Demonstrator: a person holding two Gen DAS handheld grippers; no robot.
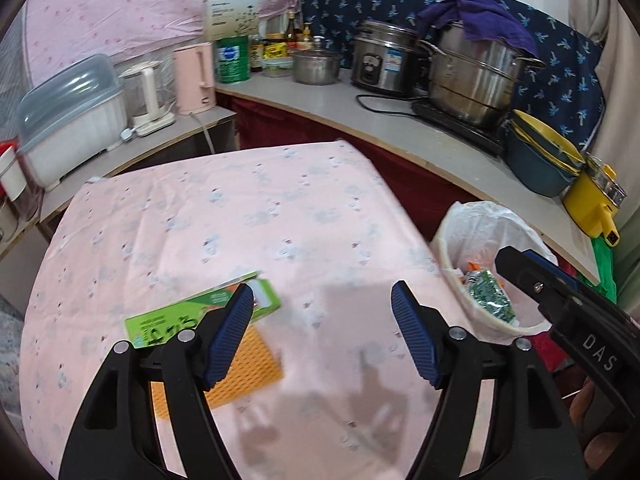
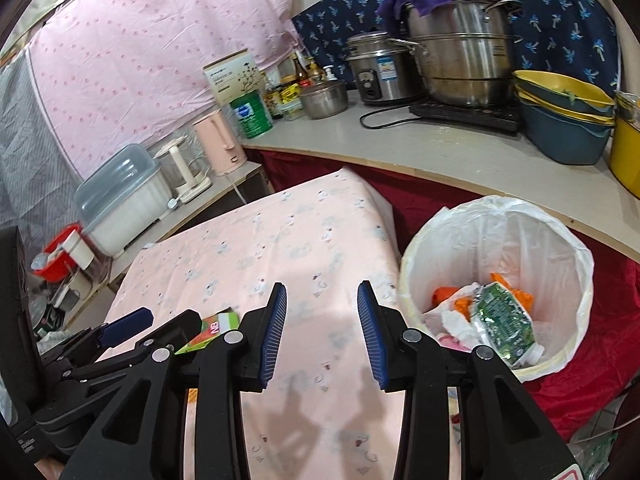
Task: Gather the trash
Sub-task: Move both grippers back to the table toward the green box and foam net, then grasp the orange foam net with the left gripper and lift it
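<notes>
A green box (image 1: 172, 318) lies on the pink-clothed table (image 1: 248, 216), with an orange mesh piece (image 1: 244, 368) just in front of it. My left gripper (image 1: 322, 320) is open and empty; its left finger hangs over the box's right end. The box's corner also shows in the right wrist view (image 2: 212, 330). My right gripper (image 2: 322, 328) is open and empty above the table, left of the trash bin (image 2: 576, 264). The bin has a white liner and holds a green wrapper (image 2: 502, 320), orange scraps and tissue. The bin also shows in the left wrist view (image 1: 452, 240).
A curved counter (image 1: 384, 120) behind the table holds a steel steamer pot (image 1: 476, 80), a rice cooker (image 1: 384, 60), stacked bowls (image 1: 544, 156) and a yellow pot (image 1: 596, 200). A lower shelf at left holds a pink kettle (image 1: 194, 78) and a lidded white bin (image 1: 72, 120).
</notes>
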